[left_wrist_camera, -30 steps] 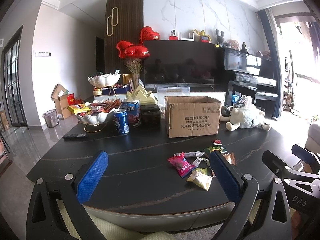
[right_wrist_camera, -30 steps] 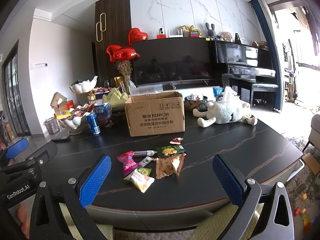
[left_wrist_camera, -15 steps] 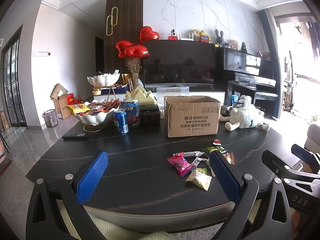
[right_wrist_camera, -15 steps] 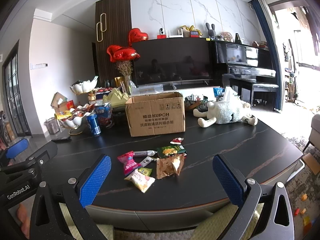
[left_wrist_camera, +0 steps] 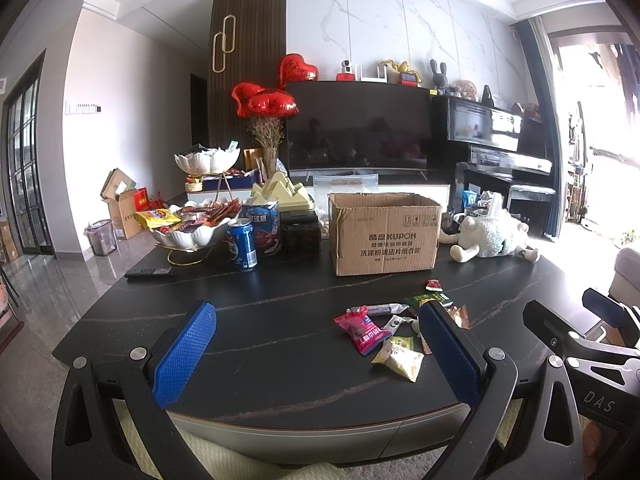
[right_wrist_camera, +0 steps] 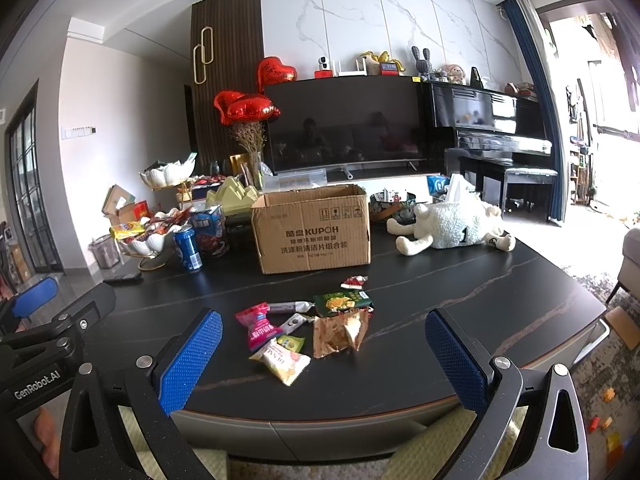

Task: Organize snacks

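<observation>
Snack packets [right_wrist_camera: 304, 328], among them a pink pouch [right_wrist_camera: 258, 326], a pale yellow sachet [right_wrist_camera: 282, 360] and a torn tan wrapper [right_wrist_camera: 340, 330], lay scattered on the black marble-veined table [right_wrist_camera: 460, 292], near its front edge and in front of the open brown cardboard box [right_wrist_camera: 314, 228]. You held your left gripper [left_wrist_camera: 316, 344] and right gripper [right_wrist_camera: 324, 348] spread wide and empty, short of the table's front edge.
</observation>
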The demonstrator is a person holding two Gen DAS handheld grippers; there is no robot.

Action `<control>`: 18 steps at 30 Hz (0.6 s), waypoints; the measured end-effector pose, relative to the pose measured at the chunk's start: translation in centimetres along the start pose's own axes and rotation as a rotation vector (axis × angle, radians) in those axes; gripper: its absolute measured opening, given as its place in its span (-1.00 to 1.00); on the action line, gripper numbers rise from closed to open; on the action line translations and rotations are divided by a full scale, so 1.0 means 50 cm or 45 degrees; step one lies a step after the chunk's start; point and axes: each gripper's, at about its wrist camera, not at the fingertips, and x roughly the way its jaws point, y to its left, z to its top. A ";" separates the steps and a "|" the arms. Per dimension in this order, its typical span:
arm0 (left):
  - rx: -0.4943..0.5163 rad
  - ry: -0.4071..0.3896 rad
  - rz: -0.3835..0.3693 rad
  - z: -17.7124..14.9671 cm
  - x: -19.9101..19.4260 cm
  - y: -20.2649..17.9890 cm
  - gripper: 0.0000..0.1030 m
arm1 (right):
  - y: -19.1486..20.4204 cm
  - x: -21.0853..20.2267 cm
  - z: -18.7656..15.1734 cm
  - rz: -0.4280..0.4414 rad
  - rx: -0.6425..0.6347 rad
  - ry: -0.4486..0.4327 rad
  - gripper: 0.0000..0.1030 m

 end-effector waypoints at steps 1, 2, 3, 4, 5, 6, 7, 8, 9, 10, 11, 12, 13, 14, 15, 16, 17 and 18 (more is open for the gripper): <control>0.000 0.000 -0.001 -0.001 0.001 -0.001 1.00 | -0.001 0.001 0.000 0.001 0.001 0.000 0.99; -0.001 0.000 -0.001 0.000 0.000 0.000 1.00 | -0.001 0.001 0.000 0.001 0.001 0.000 0.99; 0.000 0.000 -0.001 0.000 0.000 0.000 1.00 | -0.001 0.001 0.000 -0.001 0.001 0.000 0.99; 0.000 -0.001 0.000 -0.001 0.001 -0.001 1.00 | -0.001 0.001 0.000 0.000 0.002 0.000 0.99; -0.001 0.000 -0.001 0.000 -0.001 0.000 1.00 | 0.000 0.000 0.000 0.000 0.002 0.001 0.99; -0.001 -0.002 0.000 -0.002 0.001 -0.001 1.00 | -0.001 0.001 -0.001 0.000 0.001 -0.001 0.99; 0.001 -0.002 0.002 -0.001 -0.001 -0.001 1.00 | 0.000 -0.001 0.000 0.000 0.001 -0.001 0.99; 0.000 -0.002 0.001 -0.002 0.001 -0.001 1.00 | 0.000 0.000 0.000 0.000 0.000 -0.001 0.99; -0.001 -0.003 0.003 -0.001 -0.001 0.001 1.00 | -0.001 0.001 -0.001 -0.001 0.000 -0.001 0.99; -0.003 -0.003 0.003 -0.001 -0.001 0.001 1.00 | -0.001 0.001 -0.001 -0.001 0.000 0.000 0.99; -0.001 -0.004 0.002 -0.001 -0.001 0.000 1.00 | -0.001 0.000 -0.001 -0.001 0.000 0.000 0.99; 0.000 -0.003 0.002 0.001 -0.001 -0.001 1.00 | -0.001 0.001 -0.001 -0.001 0.000 -0.001 0.99; -0.001 -0.001 0.000 0.001 -0.001 0.000 1.00 | -0.001 0.001 -0.001 -0.001 0.000 -0.001 0.99; -0.002 0.000 -0.001 0.001 0.000 0.000 1.00 | -0.001 0.000 -0.001 -0.001 0.001 0.001 0.99; -0.002 0.002 -0.002 0.001 0.000 -0.001 1.00 | -0.001 0.001 -0.001 0.000 0.001 0.000 0.99; -0.001 0.006 -0.004 0.002 0.001 -0.002 1.00 | -0.001 0.001 -0.002 -0.001 0.002 0.006 0.99; -0.003 0.019 -0.011 0.003 0.004 -0.002 1.00 | -0.001 0.001 -0.001 0.000 0.003 0.008 0.99; -0.002 0.024 -0.015 0.009 0.005 -0.010 1.00 | 0.000 0.002 0.000 0.001 0.004 0.014 0.99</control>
